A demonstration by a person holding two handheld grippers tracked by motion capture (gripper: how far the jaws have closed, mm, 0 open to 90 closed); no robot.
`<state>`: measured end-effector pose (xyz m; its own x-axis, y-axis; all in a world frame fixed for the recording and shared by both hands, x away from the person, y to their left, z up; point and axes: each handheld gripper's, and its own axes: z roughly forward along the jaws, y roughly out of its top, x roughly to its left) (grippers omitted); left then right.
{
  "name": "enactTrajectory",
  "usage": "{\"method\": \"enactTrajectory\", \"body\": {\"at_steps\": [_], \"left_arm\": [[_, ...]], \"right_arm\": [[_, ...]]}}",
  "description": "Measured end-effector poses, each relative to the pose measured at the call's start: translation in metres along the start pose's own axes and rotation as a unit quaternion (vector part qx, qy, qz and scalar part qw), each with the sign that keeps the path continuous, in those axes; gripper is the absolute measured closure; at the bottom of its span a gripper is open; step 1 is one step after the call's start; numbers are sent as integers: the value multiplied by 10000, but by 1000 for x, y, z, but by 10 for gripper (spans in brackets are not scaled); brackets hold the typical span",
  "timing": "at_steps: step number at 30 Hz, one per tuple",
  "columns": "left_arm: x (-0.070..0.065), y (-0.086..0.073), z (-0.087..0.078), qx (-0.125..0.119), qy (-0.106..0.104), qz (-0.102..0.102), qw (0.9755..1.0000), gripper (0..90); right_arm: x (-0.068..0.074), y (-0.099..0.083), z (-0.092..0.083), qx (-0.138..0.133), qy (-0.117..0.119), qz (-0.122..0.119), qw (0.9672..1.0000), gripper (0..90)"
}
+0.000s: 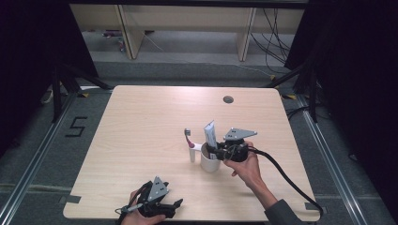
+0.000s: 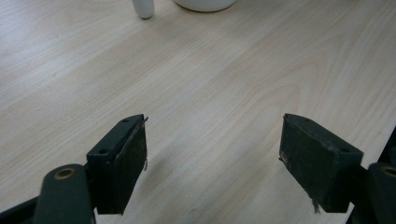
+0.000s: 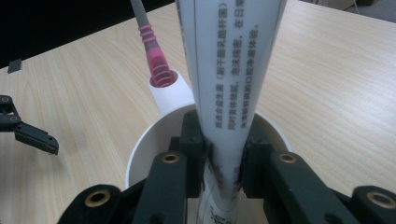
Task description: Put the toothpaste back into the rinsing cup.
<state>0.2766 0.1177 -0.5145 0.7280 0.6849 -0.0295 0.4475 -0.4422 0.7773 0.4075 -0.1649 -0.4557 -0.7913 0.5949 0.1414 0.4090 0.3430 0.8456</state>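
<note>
Right gripper [image 3: 224,158], jaws clamped on the upright toothpaste tube [image 3: 229,70] inside the white cup [image 3: 140,149]; left gripper [image 2: 212,158], at the cup's 7 o'clock, jaws apart over the table [image 2: 210,70].

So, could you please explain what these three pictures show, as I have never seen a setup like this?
There is no robot here: a person holds a hand-operated two-jaw gripper in each hand at a wooden table. The high view looks down from above the person's side. The other two come from cameras riding on the grippers, looking along their black jaws.

The right gripper is closed on a white toothpaste tube, held upright with its lower end inside a white cup. A side holder on the cup carries a toothbrush with a pink and grey handle.

The left gripper sits near the table's front edge, its jaws wide apart with nothing between them.
</note>
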Motion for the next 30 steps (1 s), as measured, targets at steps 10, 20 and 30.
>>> {"method": "enactTrajectory", "body": {"at_steps": [10,20,30], "left_arm": [[0,0,0,10,-3,19,10000,229],[-1,0,0,6,18,27,10000,229],[-2,-1,1,-13,-28,-15,10000,229]], "right_arm": [[-2,0,-1,-26,-97,-200,9998,743],[2,1,-6,0,30,-243,9997,733],[-1,-5,-6,50,-3,-274,9996,766]]}}
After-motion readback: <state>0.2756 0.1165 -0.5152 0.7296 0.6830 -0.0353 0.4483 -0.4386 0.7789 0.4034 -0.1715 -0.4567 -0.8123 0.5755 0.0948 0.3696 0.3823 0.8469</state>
